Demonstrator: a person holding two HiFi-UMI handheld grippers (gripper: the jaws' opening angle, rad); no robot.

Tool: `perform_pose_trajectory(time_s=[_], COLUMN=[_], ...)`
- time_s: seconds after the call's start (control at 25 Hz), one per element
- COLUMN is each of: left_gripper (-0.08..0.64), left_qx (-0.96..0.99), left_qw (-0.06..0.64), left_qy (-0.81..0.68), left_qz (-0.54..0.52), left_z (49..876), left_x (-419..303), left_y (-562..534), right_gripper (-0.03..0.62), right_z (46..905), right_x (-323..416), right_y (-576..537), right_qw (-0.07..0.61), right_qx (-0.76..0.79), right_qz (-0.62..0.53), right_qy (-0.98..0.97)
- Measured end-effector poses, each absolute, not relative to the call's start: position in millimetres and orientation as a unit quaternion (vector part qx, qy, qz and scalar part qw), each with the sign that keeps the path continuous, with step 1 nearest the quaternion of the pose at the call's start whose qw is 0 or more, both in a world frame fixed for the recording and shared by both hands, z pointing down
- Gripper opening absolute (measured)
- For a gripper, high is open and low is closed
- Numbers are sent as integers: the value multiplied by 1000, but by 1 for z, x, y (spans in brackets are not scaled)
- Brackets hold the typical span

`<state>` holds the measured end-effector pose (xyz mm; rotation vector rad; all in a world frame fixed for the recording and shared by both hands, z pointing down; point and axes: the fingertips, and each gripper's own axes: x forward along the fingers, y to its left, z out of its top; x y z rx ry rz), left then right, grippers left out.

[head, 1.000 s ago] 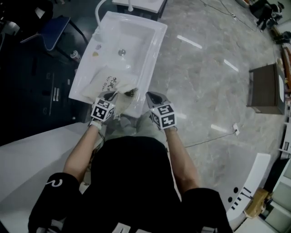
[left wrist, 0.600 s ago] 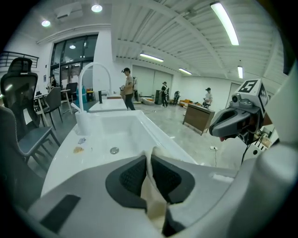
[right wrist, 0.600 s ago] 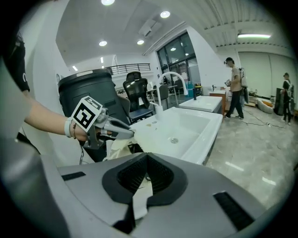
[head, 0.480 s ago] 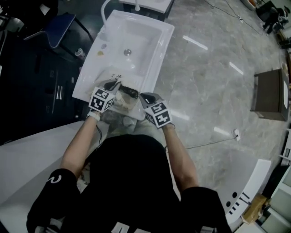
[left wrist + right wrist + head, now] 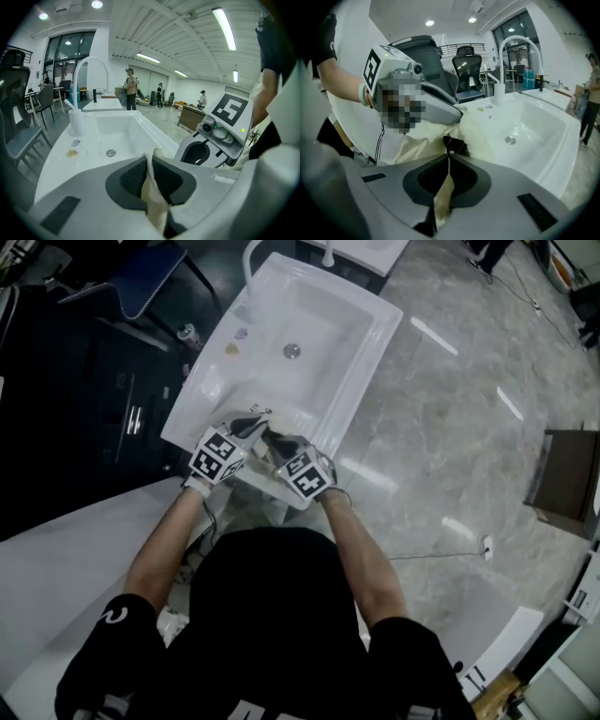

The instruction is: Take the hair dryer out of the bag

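A cream cloth bag [image 5: 255,439] lies over the near rim of the white sink [image 5: 361,352]. Its mouth is held apart between my two grippers. The left gripper [image 5: 249,427] is shut on one edge of the bag [image 5: 151,185], with cloth pinched between its dark pads. On the opposite edge, the right gripper [image 5: 283,450] is shut on a strip of the bag's cloth [image 5: 443,194]. A dark part of the hair dryer [image 5: 453,143] shows in the bag's mouth [image 5: 476,133]; the rest is hidden. Each gripper view shows the other gripper: left [image 5: 417,101], right [image 5: 220,136].
The sink basin has a drain [image 5: 511,139] and a curved white faucet [image 5: 89,70] at its far end. Small items [image 5: 72,152] lie on the sink's left ledge. Office chairs [image 5: 468,63] stand behind it. Grey marble floor [image 5: 469,427] spreads to the right, with a brown cabinet [image 5: 567,470].
My right gripper has swung left and down from beside the sink to the bag's mouth, close to the left gripper. The left gripper keeps its hold on the bag.
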<state>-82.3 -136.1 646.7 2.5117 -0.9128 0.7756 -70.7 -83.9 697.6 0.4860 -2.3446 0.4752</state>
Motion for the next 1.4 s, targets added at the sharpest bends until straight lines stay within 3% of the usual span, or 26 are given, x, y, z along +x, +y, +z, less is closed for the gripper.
perform_pose_trajectory(time_s=[0.08,0.16,0.32,0.92,1.4], left_gripper=[28,29,29,38,40], left_qx=[887,882,875,861,866], left_qw=[185,192,197,227,246], left_qy=[-321,-322,-334,-368,-362], left_qz=[277,286,290,267,243], left_z=[652,662,672,686,704], left_x=[-86,-93,-103,-118,-128], left_y=[-140,-143,-153,-197,-202], right_gripper=[9,86,117,155,189], right_z=[705,709,716,752,774], right_x=[-78,-82,-86,-100,-109], right_y=[-91,-100,-118,-161,-160], right_qw=[354,360,382,488,494], right_qx=[175,169,157,54,11], right_qz=[179,178,158,88,104], right_qy=[-901,-900,-897,-867,-863])
